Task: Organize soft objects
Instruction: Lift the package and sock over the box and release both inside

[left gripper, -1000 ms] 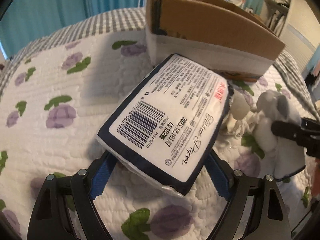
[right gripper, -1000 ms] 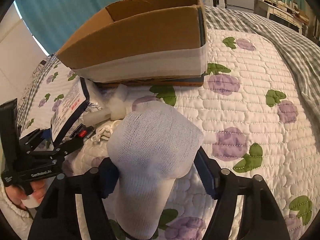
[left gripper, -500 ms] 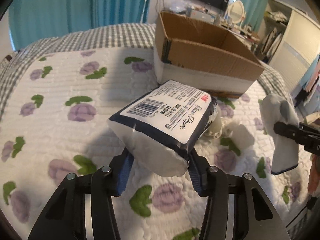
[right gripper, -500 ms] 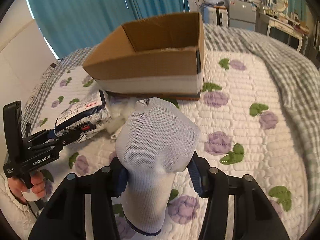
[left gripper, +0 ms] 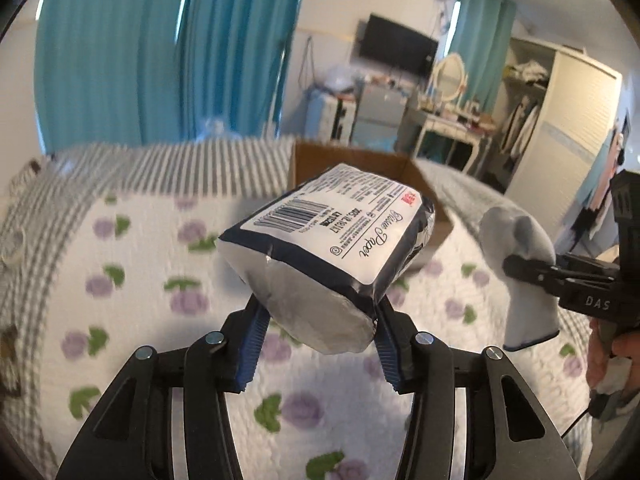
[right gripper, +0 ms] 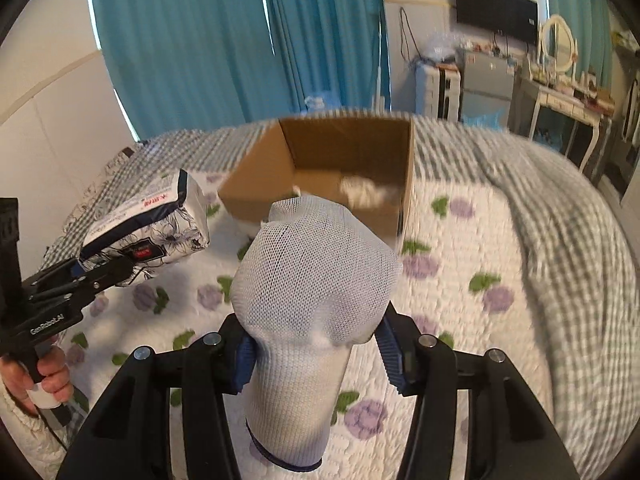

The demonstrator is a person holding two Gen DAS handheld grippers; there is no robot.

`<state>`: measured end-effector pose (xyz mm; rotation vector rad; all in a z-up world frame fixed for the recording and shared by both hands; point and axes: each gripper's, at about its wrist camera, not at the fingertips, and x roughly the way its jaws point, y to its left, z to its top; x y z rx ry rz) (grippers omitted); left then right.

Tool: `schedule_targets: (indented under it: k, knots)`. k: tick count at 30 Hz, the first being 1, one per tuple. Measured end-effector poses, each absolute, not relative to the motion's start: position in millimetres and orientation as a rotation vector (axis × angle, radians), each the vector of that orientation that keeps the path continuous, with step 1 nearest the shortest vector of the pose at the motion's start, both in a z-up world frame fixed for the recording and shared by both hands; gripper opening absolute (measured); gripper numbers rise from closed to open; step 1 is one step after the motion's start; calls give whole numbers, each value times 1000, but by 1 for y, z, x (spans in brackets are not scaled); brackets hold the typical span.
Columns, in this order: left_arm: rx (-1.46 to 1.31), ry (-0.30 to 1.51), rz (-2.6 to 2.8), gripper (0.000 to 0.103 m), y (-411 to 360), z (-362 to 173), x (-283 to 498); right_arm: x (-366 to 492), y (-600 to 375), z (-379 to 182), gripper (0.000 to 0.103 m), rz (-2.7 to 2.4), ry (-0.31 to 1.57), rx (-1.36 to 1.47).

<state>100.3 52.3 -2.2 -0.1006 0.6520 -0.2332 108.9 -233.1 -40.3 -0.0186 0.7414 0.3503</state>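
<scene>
My left gripper point(left gripper: 320, 320) is shut on a tissue paper pack point(left gripper: 332, 248), white with a navy edge and a barcode label, held high above the bed. My right gripper point(right gripper: 316, 348) is shut on a white mesh sock point(right gripper: 316, 300) with a navy cuff, also held in the air. The open cardboard box point(right gripper: 348, 168) stands on the bed ahead of both, with something white inside. The pack partly hides the box point(left gripper: 400, 168) in the left wrist view. The sock point(left gripper: 520, 264) and right gripper point(left gripper: 520, 270) show at the right there; the pack point(right gripper: 152, 220) at the left in the right wrist view.
The bed has a white quilt with purple flowers point(right gripper: 460, 280) and a grey checked blanket point(right gripper: 560, 208) at the far side and right. Teal curtains point(left gripper: 160, 52), a dresser with mirror point(left gripper: 448, 92) and a wardrobe point(left gripper: 560, 120) stand behind.
Both grippers have risen well above the bed with the pack and the sock. The views now look down into the box from higher up, and the room behind has come into view.
</scene>
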Motion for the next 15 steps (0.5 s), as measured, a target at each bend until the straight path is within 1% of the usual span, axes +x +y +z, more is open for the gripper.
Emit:
schedule_targets:
  k: [7, 11, 15]
  knots:
    - [-82, 565, -251, 48, 32, 36, 138, 148, -230, 12, 51, 338, 649, -47]
    - [-54, 546, -251, 48, 17, 42, 175, 190, -224, 26, 51, 327, 627, -64]
    - [-19, 557, -243, 48, 2, 31, 221, 236, -217, 25, 51, 317, 629, -76]
